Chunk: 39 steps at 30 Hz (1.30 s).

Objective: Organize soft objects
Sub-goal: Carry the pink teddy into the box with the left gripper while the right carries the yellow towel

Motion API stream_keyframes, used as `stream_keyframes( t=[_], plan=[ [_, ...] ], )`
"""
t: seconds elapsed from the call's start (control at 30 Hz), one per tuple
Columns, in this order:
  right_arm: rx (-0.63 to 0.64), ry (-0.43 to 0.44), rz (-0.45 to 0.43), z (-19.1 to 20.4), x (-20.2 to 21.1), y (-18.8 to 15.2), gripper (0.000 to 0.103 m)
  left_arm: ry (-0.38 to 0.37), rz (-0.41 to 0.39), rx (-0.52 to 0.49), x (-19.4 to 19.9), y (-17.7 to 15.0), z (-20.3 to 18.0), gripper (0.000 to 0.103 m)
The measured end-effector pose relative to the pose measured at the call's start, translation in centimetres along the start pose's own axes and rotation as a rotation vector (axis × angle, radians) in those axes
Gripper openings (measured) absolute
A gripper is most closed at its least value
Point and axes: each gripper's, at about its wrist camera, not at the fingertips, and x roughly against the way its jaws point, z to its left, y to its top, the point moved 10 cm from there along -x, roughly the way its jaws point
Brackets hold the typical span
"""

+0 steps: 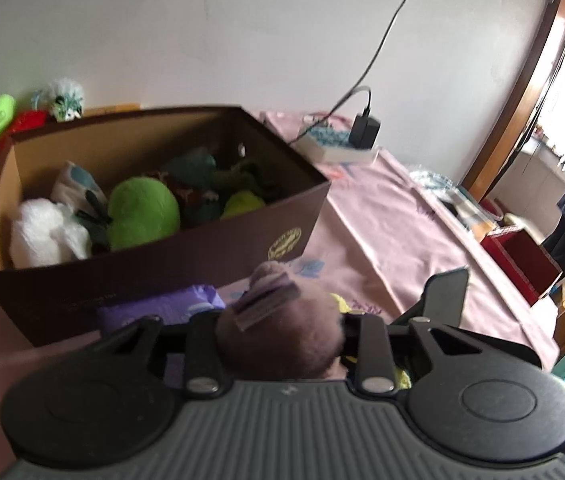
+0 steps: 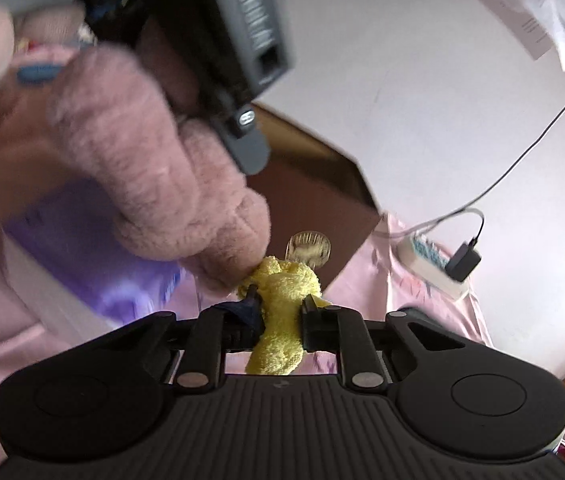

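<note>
Gold emblem on box (image 1: pixel 154 216), unreadable.

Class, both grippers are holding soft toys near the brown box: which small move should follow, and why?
Probably carry the left gripper forward over the open brown box and let go. Its jaws are shut on the pink plush, and other toys already lie inside. The right gripper holds the yellow plush, which is touching the pink one.

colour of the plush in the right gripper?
Yellow plush, pinched in the right gripper; clearest in the right wrist view.
</note>
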Motion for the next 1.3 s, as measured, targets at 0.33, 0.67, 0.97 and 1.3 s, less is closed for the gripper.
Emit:
stream_keyframes(
  t=[0.33, 0.67, 0.97, 1.3],
  plan=[
    [-0.112, 0.006, -0.224, -4.1, 3.3, 7.5, 0.0, -0.001, -0.151, 0.022, 5.8, 4.1, 1.6, 0.025],
    [-0.38, 0.167, -0.231, -9.0, -2.2, 13.7, 0.0, 0.103, -0.31, -0.002, 8.3, 10.9, 5.0, 0.025],
    [-0.636, 0.276, -0.071, -8.8, -10.2, 12.6, 0.0, 0.221, -0.324, 0.025, 4.3, 13.3, 9.0, 0.025],
    [-0.645, 0.267, 0.081, -6.3, -16.4, 10.5, 0.008, 0.306, -0.203, 0.066, -2.3, 10.7, 12.6, 0.028]
  ],
)
